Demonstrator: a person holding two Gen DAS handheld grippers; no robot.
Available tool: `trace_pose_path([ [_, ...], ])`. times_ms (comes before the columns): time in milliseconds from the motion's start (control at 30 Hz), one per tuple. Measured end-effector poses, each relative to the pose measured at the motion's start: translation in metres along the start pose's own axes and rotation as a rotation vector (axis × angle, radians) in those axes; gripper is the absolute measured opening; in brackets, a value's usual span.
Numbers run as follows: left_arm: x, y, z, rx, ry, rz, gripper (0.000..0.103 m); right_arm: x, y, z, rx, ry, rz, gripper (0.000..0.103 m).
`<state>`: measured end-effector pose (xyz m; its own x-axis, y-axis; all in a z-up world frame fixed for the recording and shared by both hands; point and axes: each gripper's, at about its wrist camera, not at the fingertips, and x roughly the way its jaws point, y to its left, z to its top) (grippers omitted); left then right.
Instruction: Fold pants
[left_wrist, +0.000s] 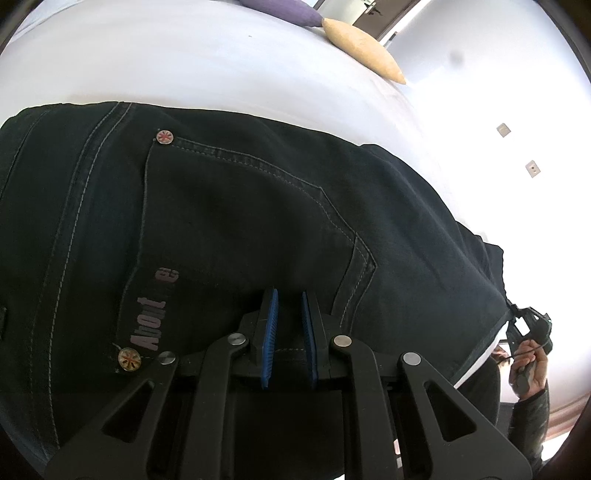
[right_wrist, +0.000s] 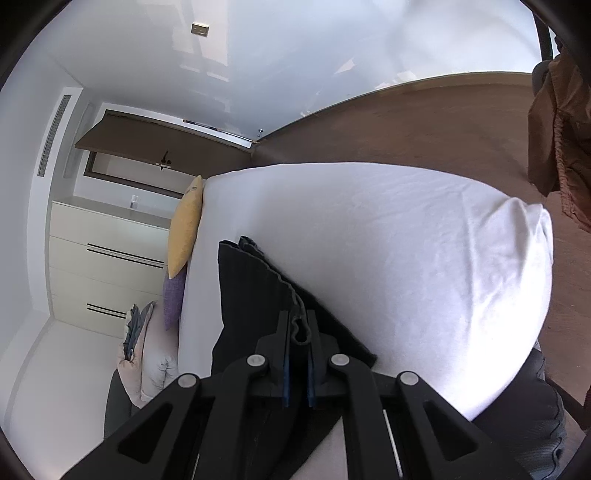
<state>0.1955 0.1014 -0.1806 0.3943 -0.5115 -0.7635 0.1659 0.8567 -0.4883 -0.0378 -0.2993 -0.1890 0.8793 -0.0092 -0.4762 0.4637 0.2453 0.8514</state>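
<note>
Pants (left_wrist: 258, 206) lie flat on the white bed (left_wrist: 207, 70), back pocket (left_wrist: 236, 221) up, waist end toward the left gripper (left_wrist: 290, 317). In the right wrist view the leg end (right_wrist: 255, 295) runs along the bed's near edge.

Left gripper: jaws nearly closed, a narrow gap between the blue pads (left_wrist: 269, 332), dark denim beneath and between them near the pocket's lower edge. Looks clenched on a pinch of fabric at the waist, though I cannot see the pads' contact itself.

Right gripper (right_wrist: 297, 332): jaws clenched on the leg hem, a wrinkled edge of cloth standing up between the fingers (right_wrist: 282, 343). In the left view it sits at the far right edge of the pants, in a hand (left_wrist: 528, 363).

Step in hand, judged: both ends gripped, ready to lift and fold lengthwise or bring hem to waist. To do it well: keep both grips on all layers, lift together so the cloth stays taut, keep seams aligned, lay down without dragging the sheet.

Containers: none in use. A drawer unit (right_wrist: 110, 258) stands beside the bed, drawers closed, contents hidden. Yellow cushion (right_wrist: 186, 229) and purple cushion (right_wrist: 173, 299) sit at the bed's edge.
</note>
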Motion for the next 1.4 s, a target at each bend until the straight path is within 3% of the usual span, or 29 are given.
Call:
trace_pose_path([
  [500,-0.002,0.014,-0.004,-0.009,-0.025,-0.042,0.013,-0.009,-0.004,0.000,-0.081,-0.003,-0.021,0.006],
  [533,-0.002,0.016,-0.005,-0.012,-0.028,-0.047,0.013,-0.015,-0.004,0.002,-0.088,-0.020,-0.052,0.017],
  [567,-0.003,0.018,-0.006,-0.015,-0.031,-0.051,0.013,-0.028,-0.001,0.004,-0.105,-0.067,-0.144,0.028],
  [600,-0.003,0.019,-0.007,-0.020,-0.035,-0.056,0.013,-0.040,0.001,0.006,-0.112,-0.104,-0.189,0.054],
  [633,-0.003,0.020,-0.008,-0.020,-0.038,-0.057,0.013,-0.049,0.004,0.006,-0.113,-0.128,-0.195,0.063],
  [667,-0.003,0.021,-0.009,-0.019,-0.040,-0.058,0.013,-0.059,0.009,0.006,-0.125,-0.128,-0.161,0.063],
  [800,-0.003,0.025,-0.012,-0.024,-0.047,-0.071,0.013,-0.050,0.052,-0.028,-0.241,0.082,-0.009,0.052],
  [933,-0.003,0.024,-0.014,-0.021,-0.052,-0.064,0.013,0.003,0.096,-0.113,-0.317,0.407,0.127,0.047],
  [1000,-0.005,0.024,-0.015,-0.017,-0.051,-0.061,0.013,0.034,0.104,-0.155,-0.283,0.549,0.164,0.047],
  [1133,-0.007,0.022,-0.015,-0.013,-0.052,-0.064,0.013,0.079,0.105,-0.218,-0.249,0.746,0.130,0.047],
  [1400,-0.012,0.016,-0.015,0.018,-0.051,-0.040,0.013,0.104,0.104,-0.247,-0.219,0.830,0.123,0.047],
])
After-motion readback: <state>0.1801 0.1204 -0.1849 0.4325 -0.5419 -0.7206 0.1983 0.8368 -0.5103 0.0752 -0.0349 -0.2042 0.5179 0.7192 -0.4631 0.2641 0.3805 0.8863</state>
